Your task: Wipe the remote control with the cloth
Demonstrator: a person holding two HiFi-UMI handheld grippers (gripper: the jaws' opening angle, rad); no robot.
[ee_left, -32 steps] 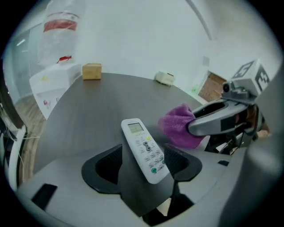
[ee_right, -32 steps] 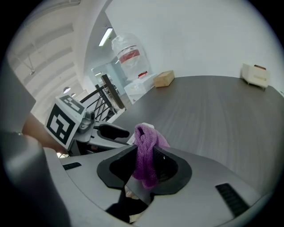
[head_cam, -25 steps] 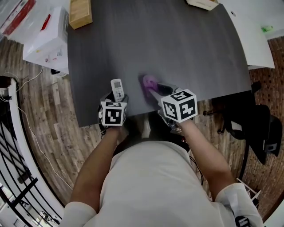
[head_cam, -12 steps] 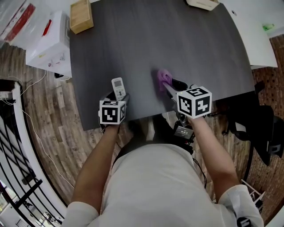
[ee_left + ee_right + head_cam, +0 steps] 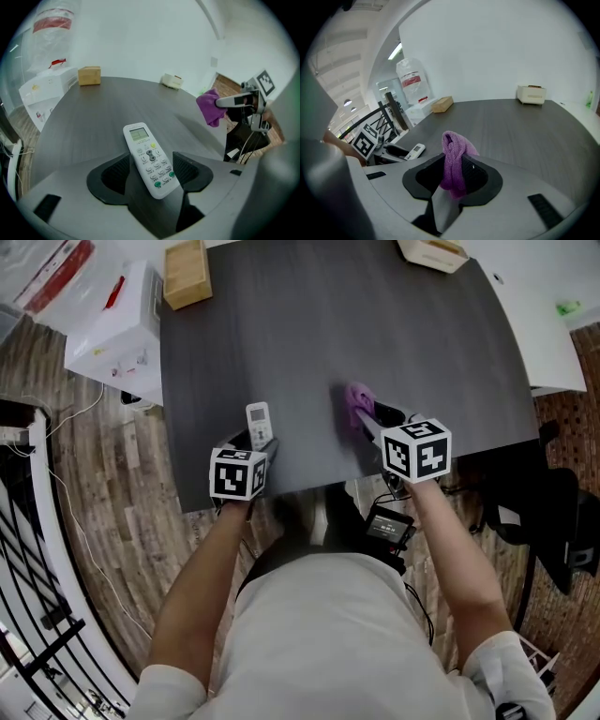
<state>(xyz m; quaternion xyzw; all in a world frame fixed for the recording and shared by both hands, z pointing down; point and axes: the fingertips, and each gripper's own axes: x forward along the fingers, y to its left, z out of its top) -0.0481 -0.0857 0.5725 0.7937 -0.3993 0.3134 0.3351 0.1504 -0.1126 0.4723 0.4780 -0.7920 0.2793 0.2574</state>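
Dark table (image 5: 375, 324): left gripper (image 5: 151, 172) squeezes the remote (image 5: 147, 157), right gripper (image 5: 452, 176) squeezes the cloth (image 5: 454, 157); hard rubbing might knock the remote loose.

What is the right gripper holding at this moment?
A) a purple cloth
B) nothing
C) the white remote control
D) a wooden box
A: the right gripper is shut on the purple cloth, while the remote control sits in the left gripper.
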